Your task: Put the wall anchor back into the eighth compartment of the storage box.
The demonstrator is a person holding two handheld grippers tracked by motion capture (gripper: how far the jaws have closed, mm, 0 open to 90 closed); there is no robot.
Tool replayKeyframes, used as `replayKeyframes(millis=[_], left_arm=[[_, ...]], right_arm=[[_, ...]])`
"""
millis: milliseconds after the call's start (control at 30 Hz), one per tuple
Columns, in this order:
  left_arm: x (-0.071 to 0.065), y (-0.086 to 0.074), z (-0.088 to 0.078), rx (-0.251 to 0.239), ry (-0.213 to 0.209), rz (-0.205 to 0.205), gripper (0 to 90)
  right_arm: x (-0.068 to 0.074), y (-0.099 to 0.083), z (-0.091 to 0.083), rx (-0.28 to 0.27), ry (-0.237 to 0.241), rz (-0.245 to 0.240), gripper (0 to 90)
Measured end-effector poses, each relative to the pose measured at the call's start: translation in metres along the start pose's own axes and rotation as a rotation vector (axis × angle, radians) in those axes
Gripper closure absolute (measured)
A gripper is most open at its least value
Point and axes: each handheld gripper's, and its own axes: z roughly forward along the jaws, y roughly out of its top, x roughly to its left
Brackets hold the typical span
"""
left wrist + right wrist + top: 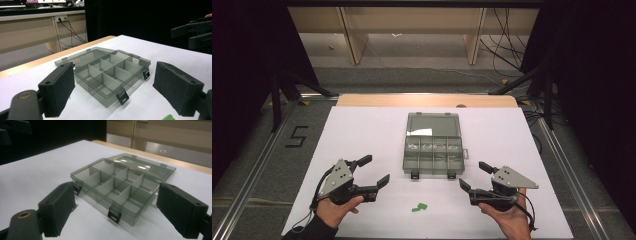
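My left gripper point(374, 171) and right gripper point(474, 175) both gape, holding nothing. The open box point(432, 150) lies mid-sheet between them, lid flat behind. A green piece point(419, 206) lies near me, nothing blocking it.

Compartment box point(432, 150) lies mid-table; small block point(419, 206) before it, between both hand-held grippers.

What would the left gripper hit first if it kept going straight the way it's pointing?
Probably the open compartment box: it lies between the open fingers of the left gripper, nearest at its latched front corner, though depth is hard to judge.
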Motion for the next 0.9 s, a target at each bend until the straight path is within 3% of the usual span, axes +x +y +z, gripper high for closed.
replayKeyframes(millis=[267, 367, 433, 467, 567, 900], left_arm=[[0.000, 0.000, 0.000, 0.000, 0.004, -0.010, 16.4], [0.000, 0.000, 0.000, -0.001, 0.005, -0.011, 16.4], [0.000, 0.000, 0.000, -0.001, 0.006, -0.012, 16.4], [0.000, 0.000, -0.001, -0.001, 0.006, -0.010, 16.4], [0.000, 0.000, 0.000, 0.000, 0.006, -0.012, 16.4], [0.000, 0.000, 0.000, 0.005, 0.010, -0.011, 16.4]], right_arm=[[0.000, 0.001, 0.002, 0.002, 0.004, 0.000, 16.3], [0.002, 0.002, 0.005, 0.041, 0.064, -0.007, 22.4], [0.004, 0.002, 0.007, 0.044, 0.068, -0.006, 22.4], [0.006, 0.003, 0.010, 0.083, 0.093, -0.021, 22.6], [0.008, 0.005, 0.014, 0.112, 0.106, -0.034, 24.1], [0.027, 0.013, 0.038, 0.235, 0.163, -0.143, 35.3]])
